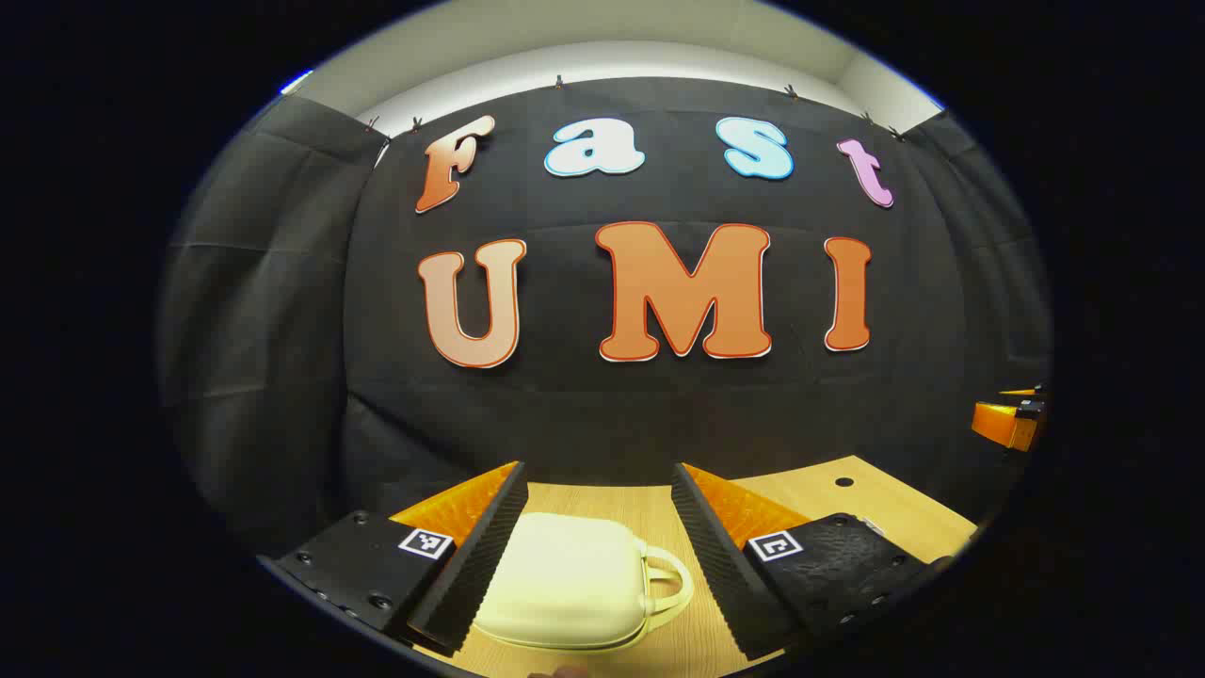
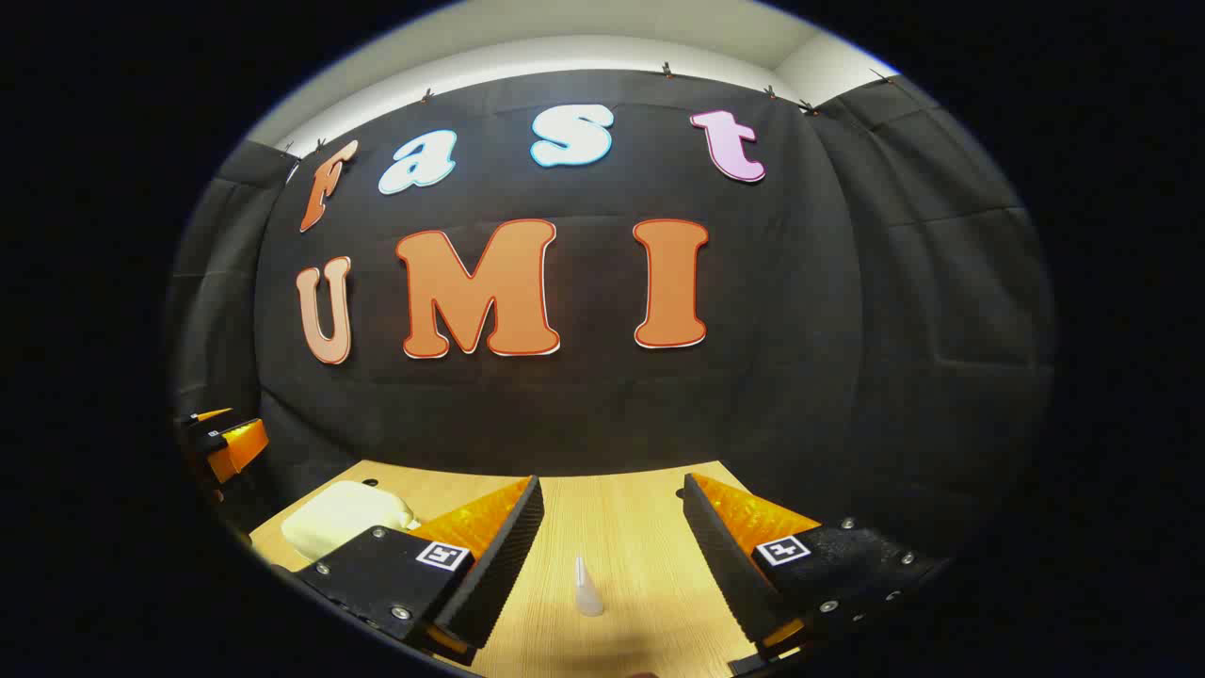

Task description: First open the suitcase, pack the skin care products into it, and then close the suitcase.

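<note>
The cream suitcase (image 1: 574, 582) lay closed on the wooden bench (image 1: 847, 499), its handle (image 1: 670, 584) on the side toward the right finger of the left gripper (image 1: 598, 556). It sat between and below that gripper's wide-open jaws, which held nothing. In the right gripper view the suitcase (image 2: 341, 516) showed beyond the left finger of the right gripper (image 2: 612, 560), near the bench's far left corner. A small white pointed bottle (image 2: 587, 588) stood upright on the bench (image 2: 612, 508) between the right gripper's jaws, which were also spread apart and empty, touching neither finger.
</note>
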Demonstrator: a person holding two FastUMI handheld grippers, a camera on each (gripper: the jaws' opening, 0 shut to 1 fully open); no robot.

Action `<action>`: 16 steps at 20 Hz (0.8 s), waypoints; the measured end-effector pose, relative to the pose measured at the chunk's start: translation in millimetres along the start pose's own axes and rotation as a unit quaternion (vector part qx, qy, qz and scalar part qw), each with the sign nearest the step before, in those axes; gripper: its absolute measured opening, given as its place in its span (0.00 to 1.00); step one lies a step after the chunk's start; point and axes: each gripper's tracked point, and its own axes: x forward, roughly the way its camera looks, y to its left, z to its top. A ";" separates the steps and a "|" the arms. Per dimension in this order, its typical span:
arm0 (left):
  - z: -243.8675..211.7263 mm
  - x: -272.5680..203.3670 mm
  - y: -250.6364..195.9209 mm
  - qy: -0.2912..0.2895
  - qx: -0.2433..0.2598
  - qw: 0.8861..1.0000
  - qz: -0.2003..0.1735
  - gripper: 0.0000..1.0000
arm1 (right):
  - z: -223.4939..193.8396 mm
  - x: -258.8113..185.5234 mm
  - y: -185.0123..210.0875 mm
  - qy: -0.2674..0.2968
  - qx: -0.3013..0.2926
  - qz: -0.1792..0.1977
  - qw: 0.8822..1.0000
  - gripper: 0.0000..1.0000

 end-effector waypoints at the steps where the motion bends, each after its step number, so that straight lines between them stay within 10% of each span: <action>1: -1.5 0.3 0.9 0.002 0.000 1.000 0.001 0.98 | 0.2 1.2 1.2 0.000 -0.003 0.001 1.000 1.00; 16: -10.2 24.5 -1.1 -0.002 0.007 1.000 -0.013 0.96 | 3.6 5.8 7.7 -0.015 -0.043 -0.013 0.999 0.95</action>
